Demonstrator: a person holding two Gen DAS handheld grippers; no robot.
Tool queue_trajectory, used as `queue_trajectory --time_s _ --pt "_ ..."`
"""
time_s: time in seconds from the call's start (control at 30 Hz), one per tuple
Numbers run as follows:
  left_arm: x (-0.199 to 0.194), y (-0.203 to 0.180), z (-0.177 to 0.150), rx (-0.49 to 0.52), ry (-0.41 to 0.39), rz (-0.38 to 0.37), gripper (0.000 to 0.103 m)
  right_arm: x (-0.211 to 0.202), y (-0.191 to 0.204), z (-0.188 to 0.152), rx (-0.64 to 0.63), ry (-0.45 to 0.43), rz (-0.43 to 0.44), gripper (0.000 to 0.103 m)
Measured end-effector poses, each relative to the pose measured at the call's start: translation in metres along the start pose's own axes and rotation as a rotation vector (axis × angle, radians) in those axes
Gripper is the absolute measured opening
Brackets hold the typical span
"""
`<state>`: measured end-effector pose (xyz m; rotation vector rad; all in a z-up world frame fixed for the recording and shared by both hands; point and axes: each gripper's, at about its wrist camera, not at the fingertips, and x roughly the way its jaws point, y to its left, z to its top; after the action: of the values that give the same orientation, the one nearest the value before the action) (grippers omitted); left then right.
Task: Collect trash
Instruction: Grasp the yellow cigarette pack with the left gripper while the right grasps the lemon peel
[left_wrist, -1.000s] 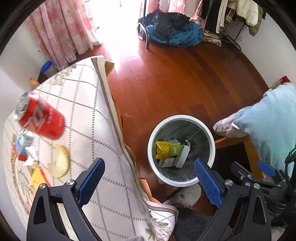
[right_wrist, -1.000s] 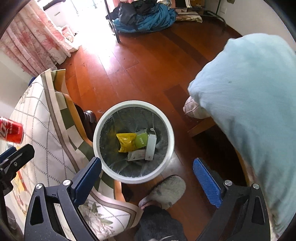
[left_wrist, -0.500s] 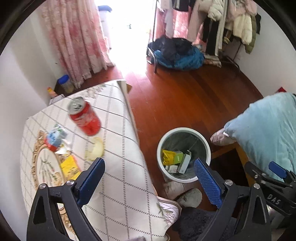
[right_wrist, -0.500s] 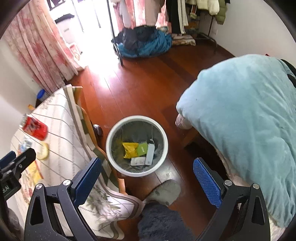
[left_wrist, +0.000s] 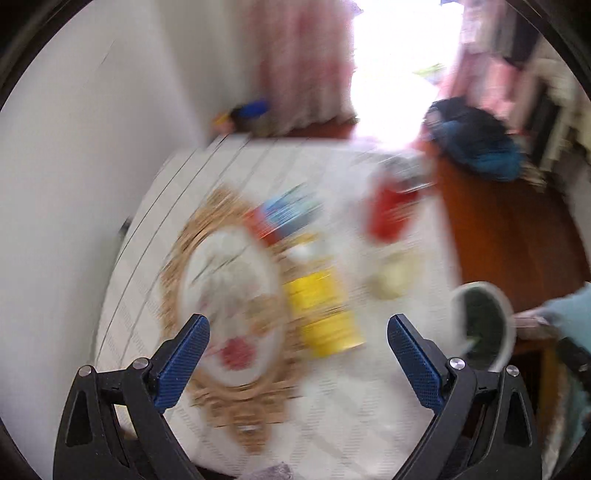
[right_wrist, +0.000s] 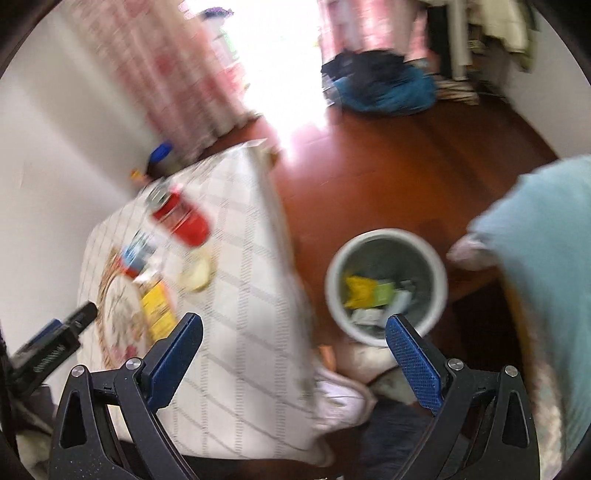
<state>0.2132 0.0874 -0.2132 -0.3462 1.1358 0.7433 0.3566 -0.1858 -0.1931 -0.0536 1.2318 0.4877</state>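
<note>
Both views are motion-blurred. On the checked tablecloth (left_wrist: 351, 406) lie a red soda can (left_wrist: 391, 214), a blue and red wrapper (left_wrist: 284, 214), a yellow packet (left_wrist: 325, 314) and a pale round scrap (left_wrist: 391, 277). My left gripper (left_wrist: 297, 358) is open and empty, above the table's near side. The white trash bin (right_wrist: 436, 269) stands on the floor right of the table and holds a yellow wrapper (right_wrist: 360, 290) and other trash. My right gripper (right_wrist: 293, 354) is open and empty, above the table edge and bin. The can (right_wrist: 181, 218) and yellow packet (right_wrist: 159, 310) also show there.
A round floral mat (left_wrist: 229, 306) lies on the table by the trash. A pale blue cushion (right_wrist: 546, 251) sits right of the bin. A slipper (right_wrist: 343, 402) is on the floor near the table corner. A blue clothes pile (right_wrist: 384, 88) lies far back.
Both grippers have risen and swung left from over the bin toward the table. The table trash now fills the left wrist view; the bin has shifted right. Both stay open.
</note>
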Motion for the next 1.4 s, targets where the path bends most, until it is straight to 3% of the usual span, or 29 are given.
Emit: queue_trajectory --time_s 0.17,0.33,0.47,0.57,0.6,0.7,0.97,1.1,1.2,1.3,1.37,1.4 --pt "0.073 0.061 -0.018 -0.119 0.140 0.104 0.098 0.082 0.061 0.005 -0.078 0.106 0.068 0.100" --pt "0.112 0.081 -0.019 -0.154 0.197 0.122 0.098 0.148 0.093 0.023 -0.091 0.131 0.078 0.070" --pt "0.126 0.081 -0.016 -0.148 0.219 0.107 0.099 0.183 0.103 0.036 -0.084 0.114 0.056 0.061" --pt "0.136 0.078 -0.011 -0.141 0.232 0.091 0.098 0.197 0.108 0.038 -0.087 0.105 0.067 0.038" --pt "0.139 0.076 -0.010 -0.137 0.234 0.087 0.098 0.200 0.110 0.038 -0.096 0.104 0.066 0.021" --pt "0.132 0.064 -0.006 -0.129 0.231 0.042 0.098 0.201 0.112 0.034 -0.114 0.069 0.066 0.009" --pt "0.131 0.003 0.000 -0.114 0.296 -0.198 0.098 0.163 0.073 0.025 -0.105 0.039 -0.008 0.006" --pt "0.146 -0.021 0.003 -0.081 0.322 -0.202 0.098 0.157 0.053 0.015 -0.100 0.072 -0.041 0.006" --pt "0.155 -0.031 0.001 -0.046 0.328 -0.149 0.094 0.159 0.042 0.009 -0.092 0.090 -0.052 0.006" --pt "0.154 -0.038 0.002 0.001 0.276 -0.100 0.078 0.161 0.038 0.005 -0.087 0.090 -0.058 0.006" --pt "0.150 -0.044 0.003 0.011 0.239 -0.098 0.060 0.160 0.037 0.006 -0.082 0.089 -0.056 0.006" --pt "0.152 -0.050 0.005 0.016 0.243 -0.092 0.060 0.160 0.040 0.006 -0.081 0.088 -0.056 0.006"
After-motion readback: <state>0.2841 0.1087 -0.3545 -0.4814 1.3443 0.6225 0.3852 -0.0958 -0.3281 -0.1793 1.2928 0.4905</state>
